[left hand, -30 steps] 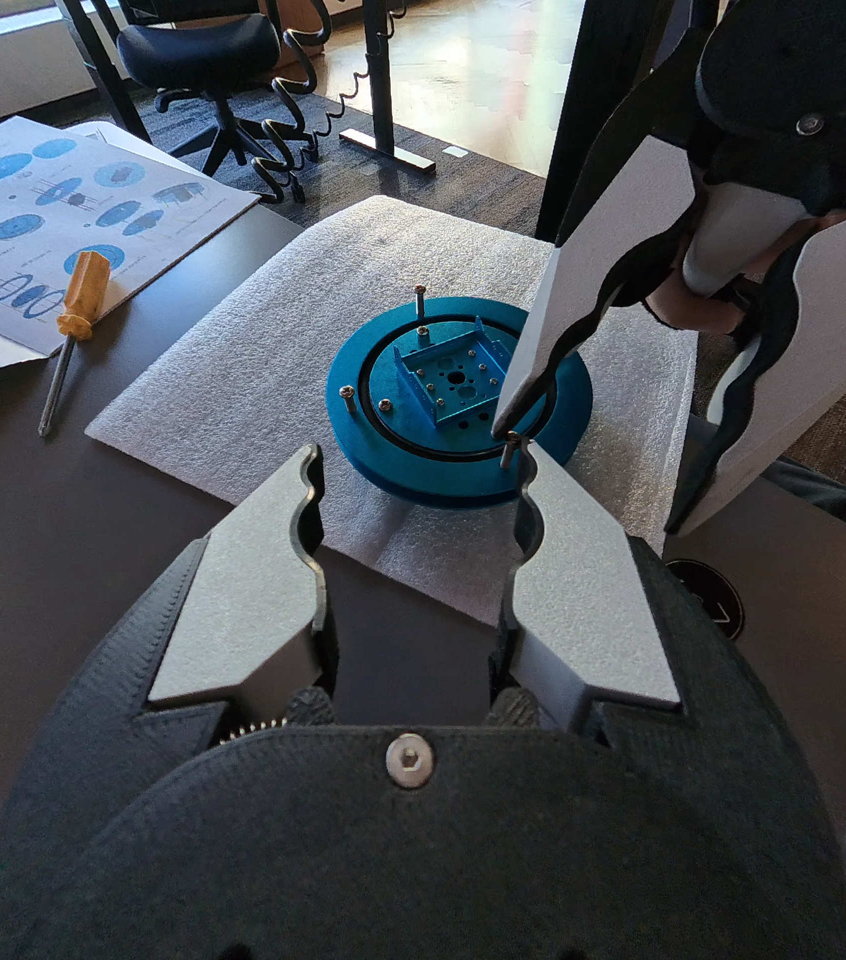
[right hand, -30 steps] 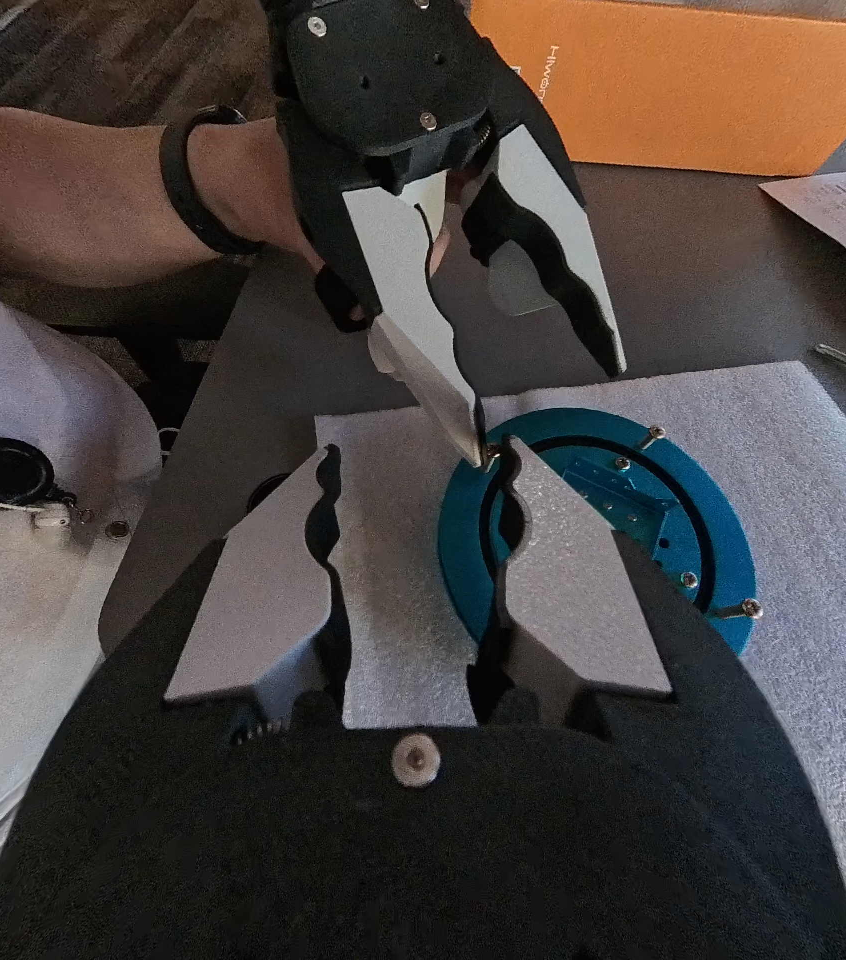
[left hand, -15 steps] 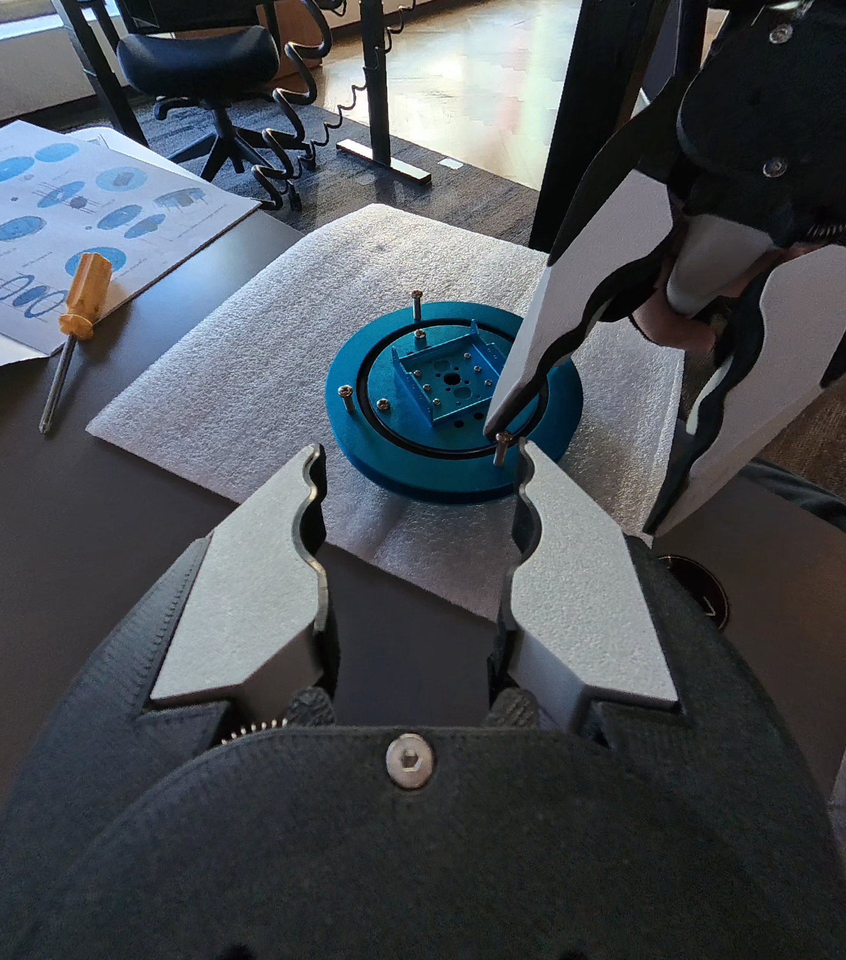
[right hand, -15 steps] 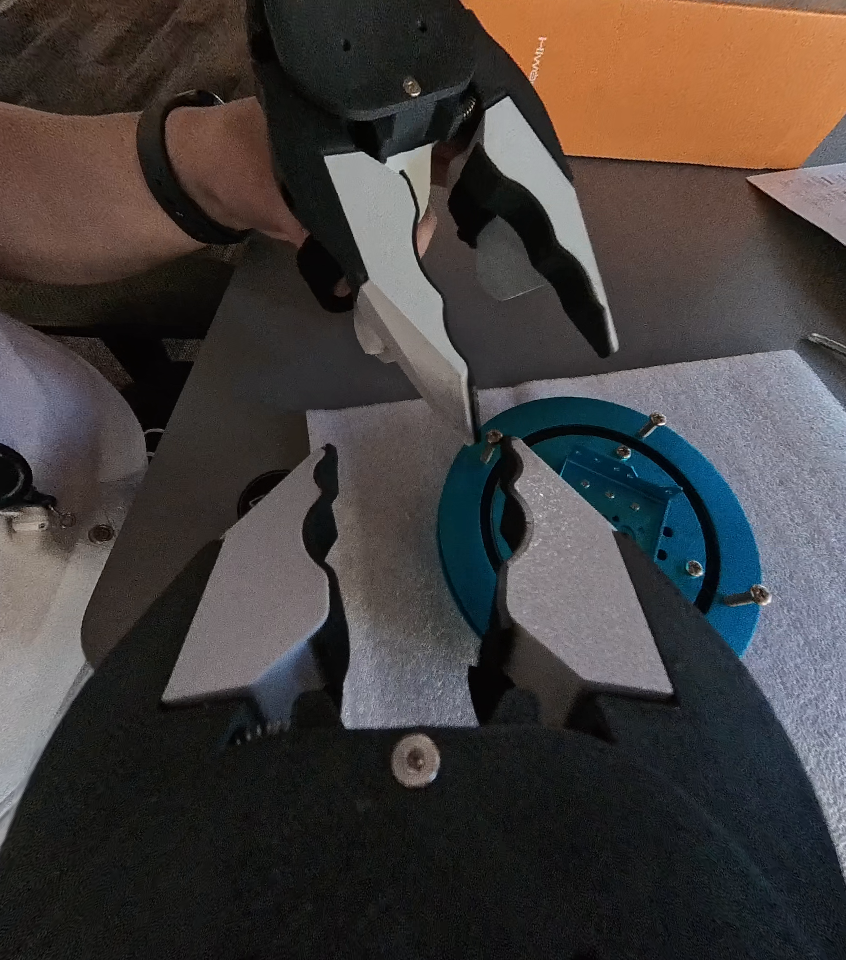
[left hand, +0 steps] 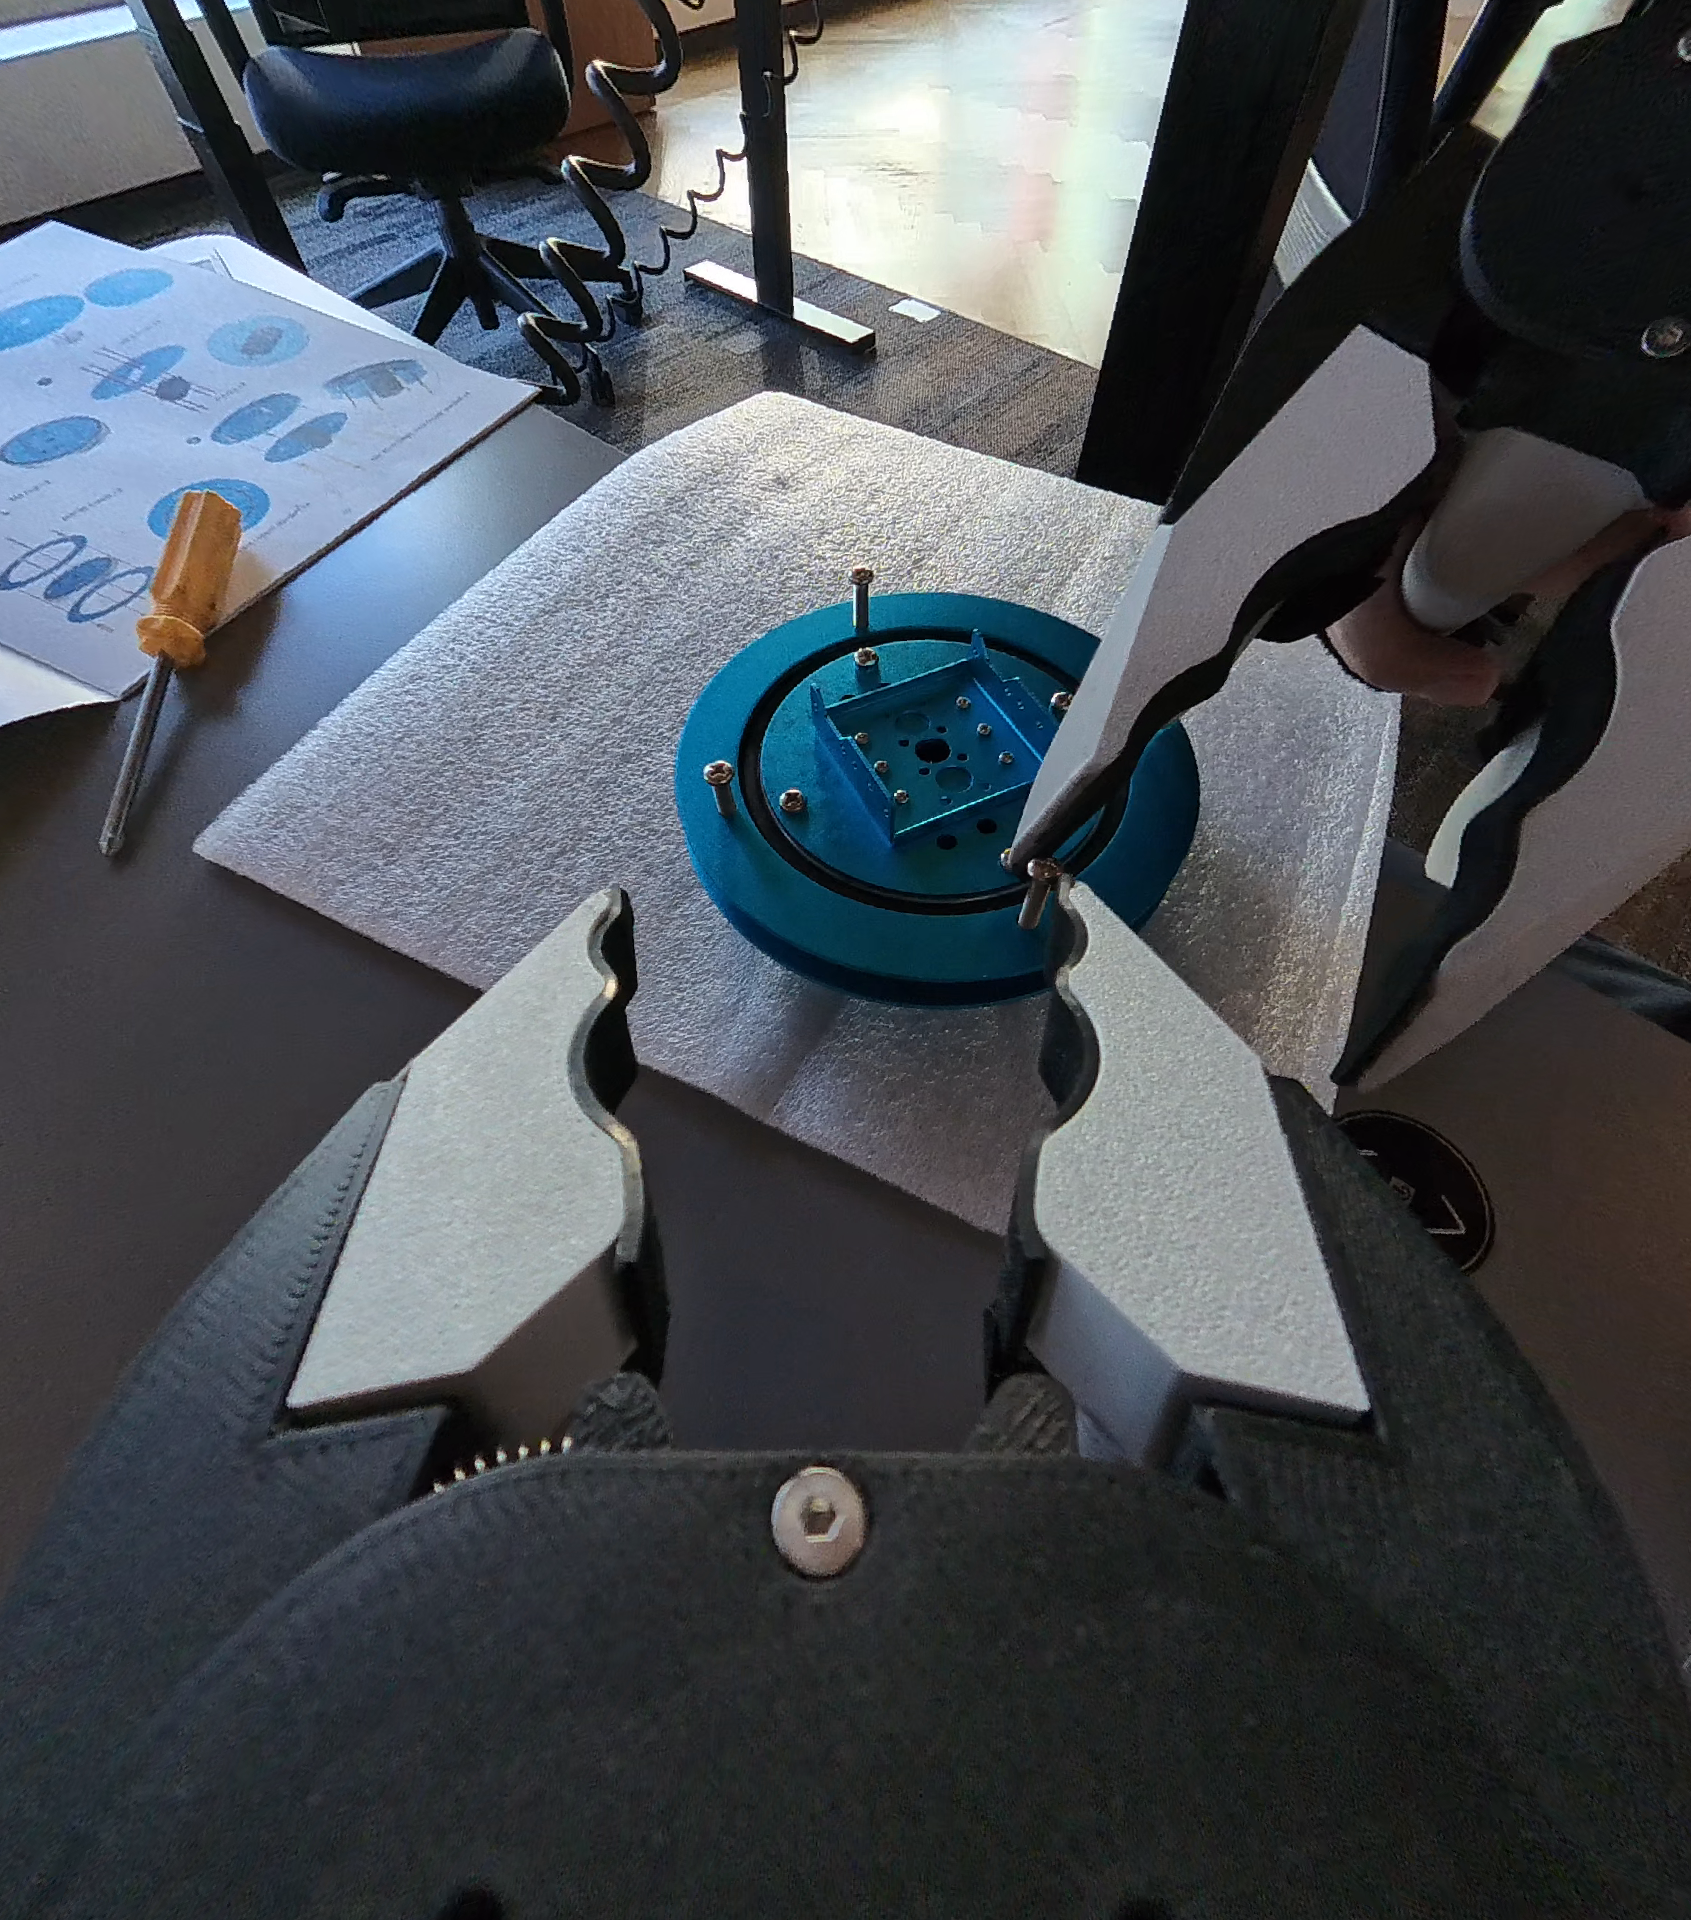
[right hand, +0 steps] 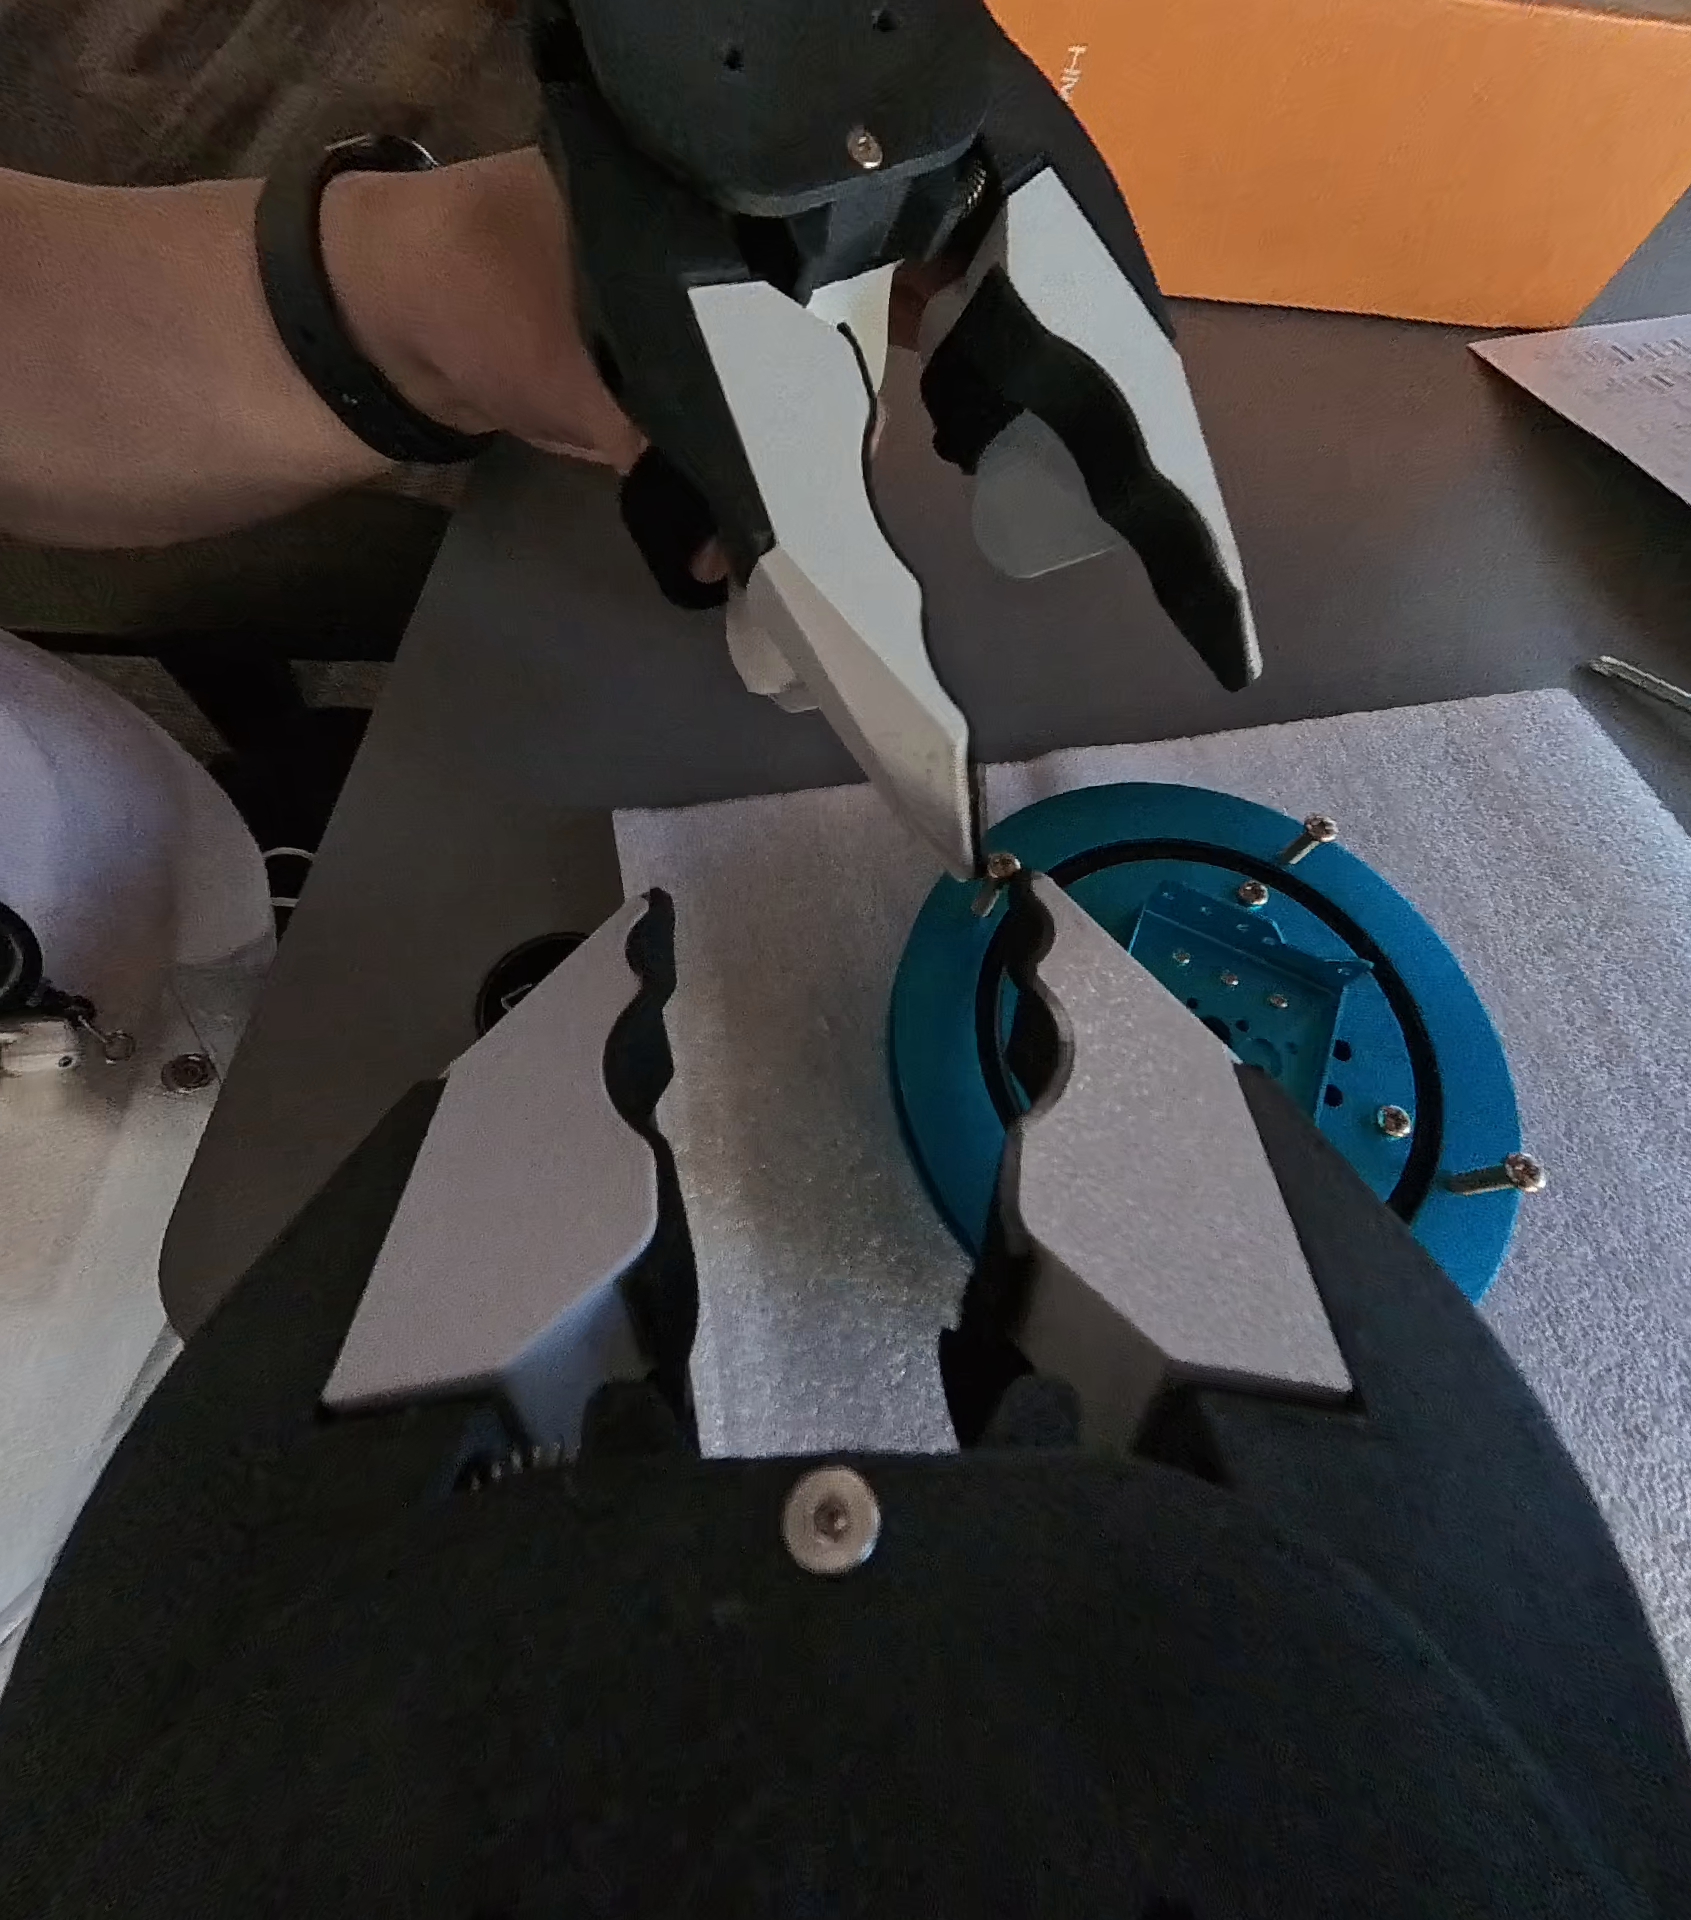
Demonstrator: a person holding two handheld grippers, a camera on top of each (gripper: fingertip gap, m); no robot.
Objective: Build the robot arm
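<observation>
Your left tongs (left hand: 836, 914) gape empty | right tongs (right hand: 841, 899) too | both tips beside the raised screw (left hand: 1036, 888) on the blue disc (left hand: 747, 862).

The right gripper (right hand: 846, 914) filled the foreground with its jaws spread apart, holding nothing. Its right fingertip (right hand: 1054, 899) sat at the near-left rim of a blue round disc (right hand: 934, 1049), just beside a small screw (right hand: 995, 878) standing tilted in that rim. Beyond the disc, the left gripper (right hand: 1106, 774) reached down, jaws also parted, one fingertip (right hand: 950, 821) touching or nearly touching the same screw. The disc lay on a white foam sheet (right hand: 1599, 987) and carried a blue square bracket (right hand: 1246, 997) at its centre. Two more screws (right hand: 1308, 836) stood in its far and right rim. An orange box (right hand: 1423, 156) lay well behind the disc.
</observation>
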